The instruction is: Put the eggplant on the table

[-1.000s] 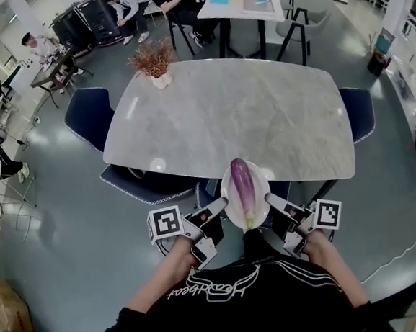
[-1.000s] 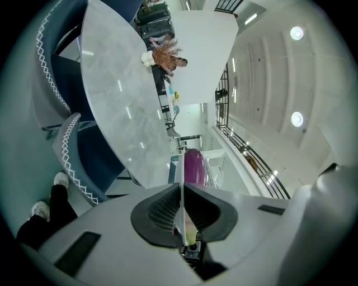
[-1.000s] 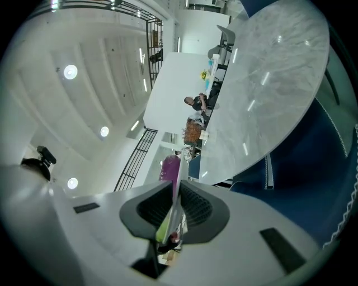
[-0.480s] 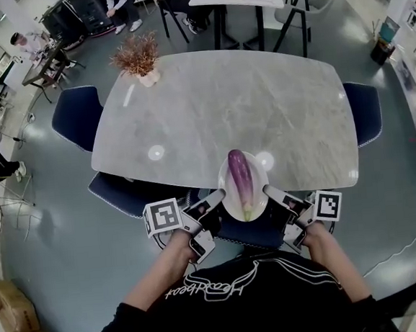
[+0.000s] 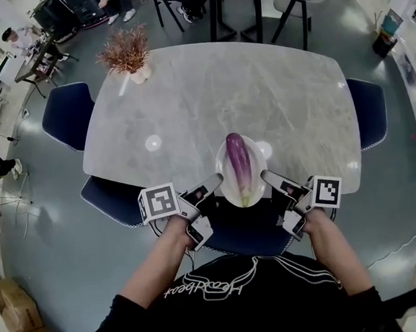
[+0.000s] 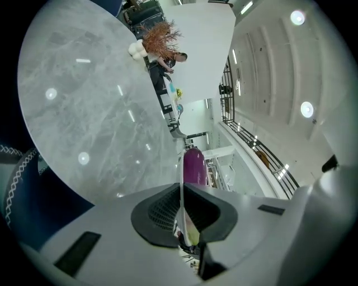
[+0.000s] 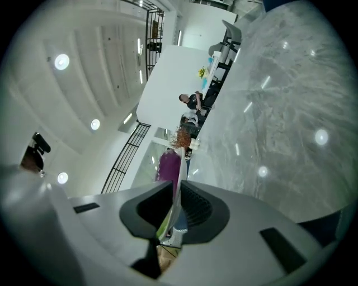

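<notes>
The worktop (image 5: 259, 92) gives you wide open room beyond its near edge; a plant (image 5: 126, 53) stands at its far left corner. The plate (image 5: 225, 178) hangs over that near edge, and the eggplant (image 5: 238, 159) lies on it. Your left tongs (image 5: 215, 185) and right tongs (image 5: 266, 177) each clamp one rim of the plate.

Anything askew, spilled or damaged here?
Nothing stands out. The purple eggplant lies lengthwise on the white oval plate, which the left gripper and right gripper clamp by opposite rims at the grey marble table's near edge. No spill or damage.
</notes>
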